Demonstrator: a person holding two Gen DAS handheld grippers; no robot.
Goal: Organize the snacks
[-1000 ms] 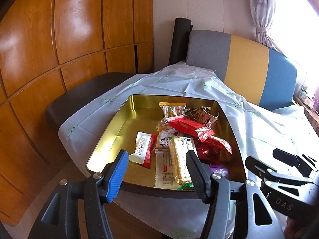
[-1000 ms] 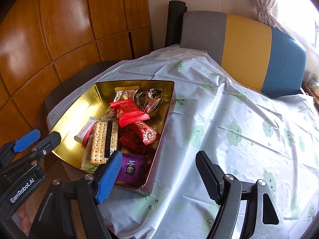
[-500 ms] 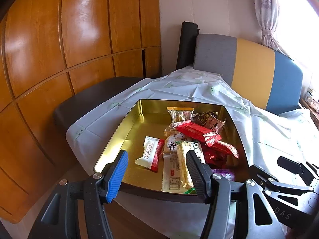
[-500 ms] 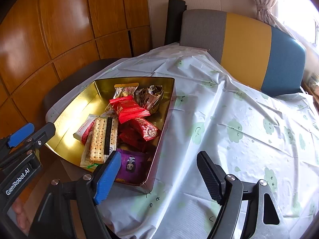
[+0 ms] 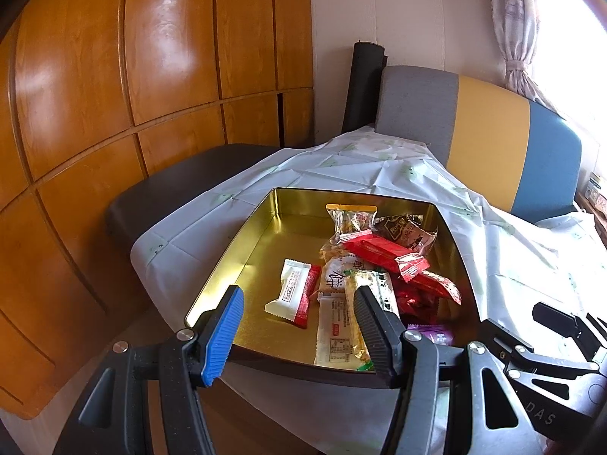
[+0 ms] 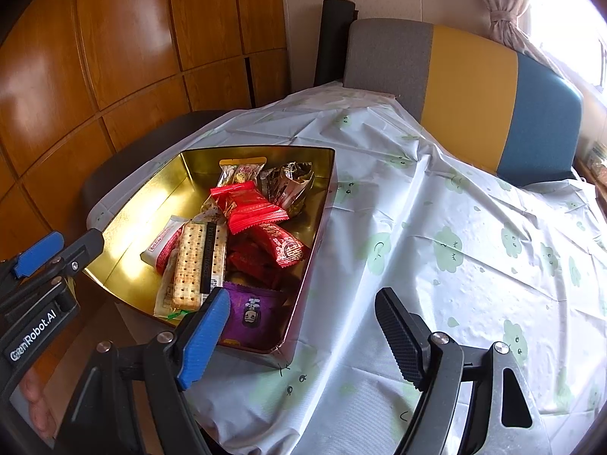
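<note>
While both grippers hang over the near edge of the counter (image 6: 436, 204), the gold tin (image 6: 151, 204) sits on the left part of its cloud-printed plastic cloth (image 6: 474, 250), a shallow, shiny metal box with straight walls and a mirror-bright floor. Its long axis runs from the near edge away toward the striped sofa back (image 6: 474, 87). The snacks are heaped along its right half, and the left half shows bare gold.

The cracker pack (image 6: 199, 261), a clear wrapper over pale dimpled biscuits, lies lengthwise with the tin, one end toward the near wall. Beside it a small white-and-red bar (image 5: 294, 292) lies flat on the gold floor, tilted slightly off that line. The crinkled red foil packets (image 6: 250, 204) lie crosswise on top of the heap. A purple pouch (image 6: 252, 314) is tucked in the near right corner, and a yellow-topped clear bag (image 5: 351, 220) and a dark glossy bag (image 5: 408, 229) lean at the far end.

The left gripper (image 5: 297, 326) has its jaws apart with nothing between them, poised over the tin's near wall. The right gripper (image 6: 303, 337) is likewise wide and empty, above the tin's near right corner and the cloth.
</note>
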